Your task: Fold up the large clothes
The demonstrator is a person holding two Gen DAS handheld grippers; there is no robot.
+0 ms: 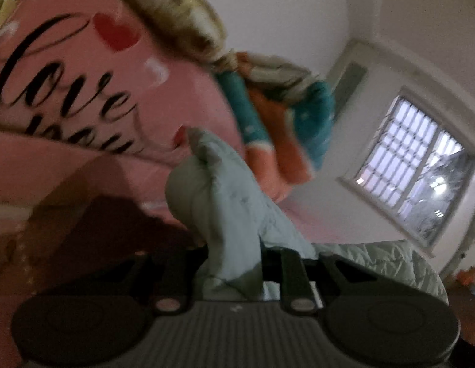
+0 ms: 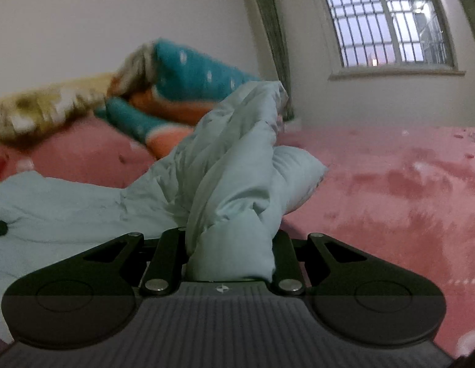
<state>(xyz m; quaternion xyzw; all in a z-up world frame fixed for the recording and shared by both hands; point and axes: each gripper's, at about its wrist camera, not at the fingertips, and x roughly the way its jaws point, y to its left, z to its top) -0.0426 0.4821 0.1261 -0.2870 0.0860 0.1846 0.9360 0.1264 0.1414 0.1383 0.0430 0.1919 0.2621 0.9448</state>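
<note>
Garment [image 2: 231,165] pale mint green, plain. Bedsheet [image 1: 182,92] pink with black script lettering plus red and white hearts. Blanket [image 2: 188,73] teal with white dots, orange bands. Fuzzy throw [image 2: 50,107] yellow-beige, mottled white. Both grippers black. Walls [image 2: 114,15] white. Window bars [image 2: 381,15] white grid.

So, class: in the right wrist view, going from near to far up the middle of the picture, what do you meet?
Right tool → pale blue garment bunched in it → teal and orange blanket → white wall.
</note>
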